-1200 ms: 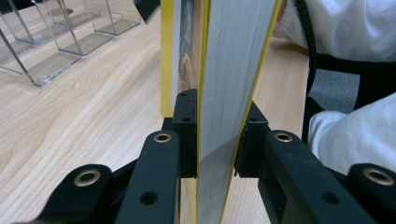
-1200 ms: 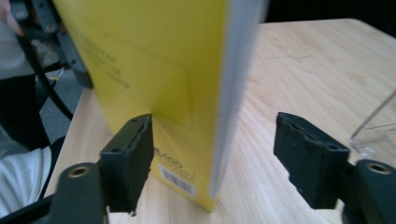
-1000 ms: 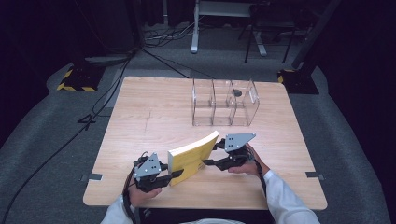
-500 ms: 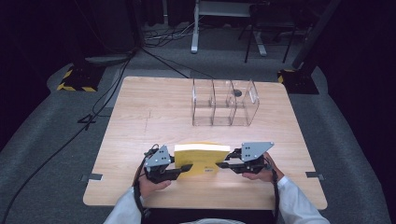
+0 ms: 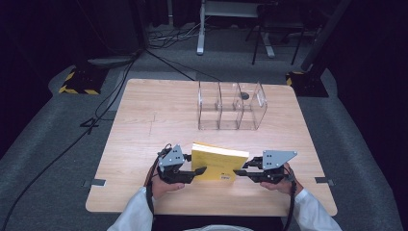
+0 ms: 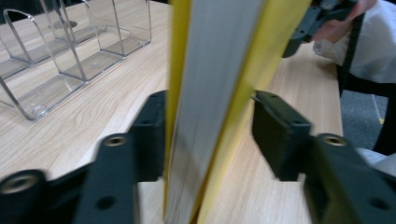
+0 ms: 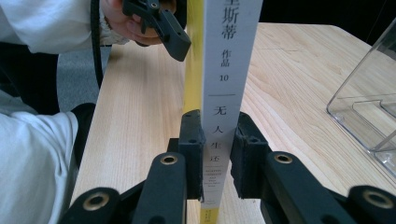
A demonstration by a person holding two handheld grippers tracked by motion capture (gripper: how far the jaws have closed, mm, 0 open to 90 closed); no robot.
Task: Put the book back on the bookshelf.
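Observation:
A yellow book stands on its edge near the front of the wooden table, held between the two grippers. My right gripper is at its right end. In the right gripper view, the right gripper has both pads pressed on the white spine of the book. My left gripper is at the left end. In the left gripper view, its jaws straddle the page edge of the book, set wider than the book, with a small gap at one pad.
A clear plastic rack with three compartments stands at the back right of the table, with a small dark round thing behind it. Bare wood lies between the rack and the book. The person's white sleeves come in over the front edge.
The book was tilted up on one corner between the grippers; it now stands level on its long edge. Both hands have moved slightly right and spread apart to its ends.

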